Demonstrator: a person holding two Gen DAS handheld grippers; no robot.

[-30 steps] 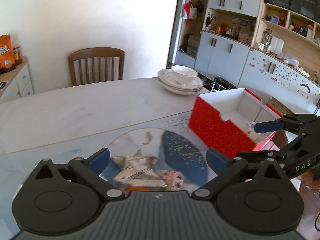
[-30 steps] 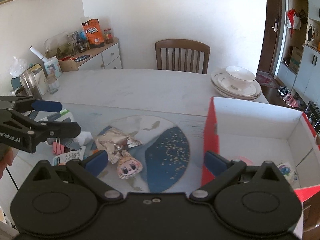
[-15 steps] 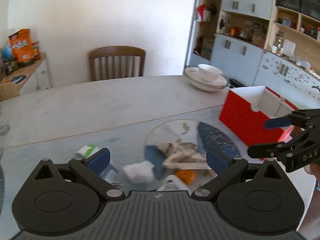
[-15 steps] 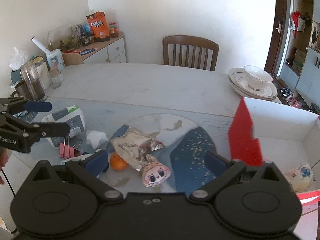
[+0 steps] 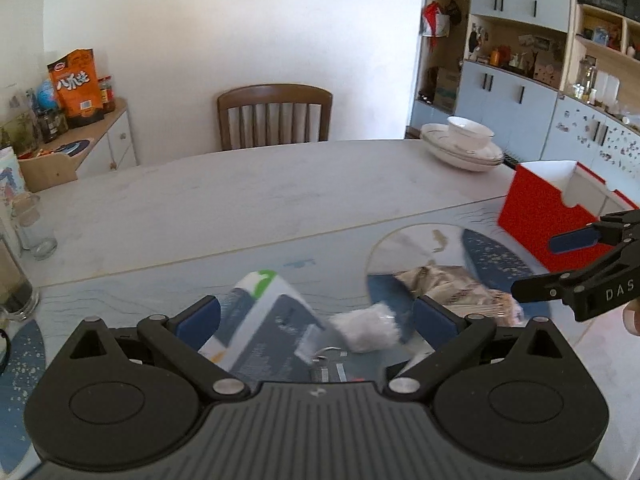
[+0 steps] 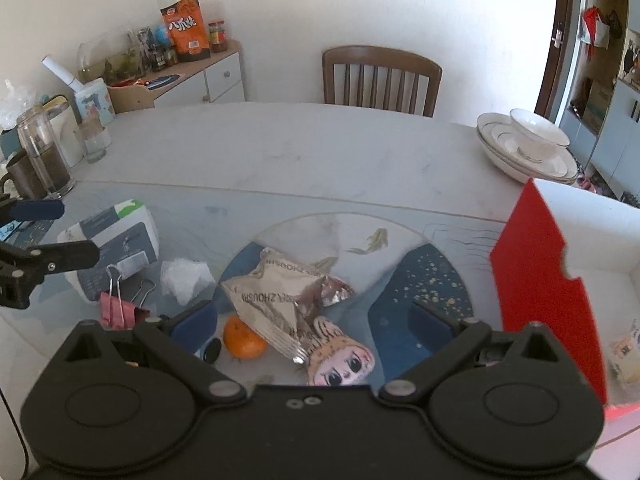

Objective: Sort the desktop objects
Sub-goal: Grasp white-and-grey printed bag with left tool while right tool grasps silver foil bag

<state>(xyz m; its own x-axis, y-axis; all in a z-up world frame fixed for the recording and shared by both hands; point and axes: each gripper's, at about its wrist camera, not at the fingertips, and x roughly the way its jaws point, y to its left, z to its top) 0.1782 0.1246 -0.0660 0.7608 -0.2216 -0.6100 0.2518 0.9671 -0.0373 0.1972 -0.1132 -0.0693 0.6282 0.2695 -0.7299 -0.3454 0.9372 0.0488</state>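
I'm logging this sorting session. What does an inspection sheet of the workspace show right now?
Surface: marble table with printed mat.
Job's things: snack wrapper, orange, doll head, tissue pack, binder clip, crumpled plastic; red box at right.
Clutter: stacked dishes, glass jars.
Grippers: left tool open, empty; right tool open, empty.
Cables: nothing seen.
Surroundings: chair, cabinets.

Bright, even daylight with soft shadows; strong fisheye curvature bends the cabinets (image 5: 516,92) and door frame (image 6: 554,36) at the edges, dark corner vignetting, motion blur smears the near clutter in the left view, glare on the glossy tabletop (image 6: 280,152).
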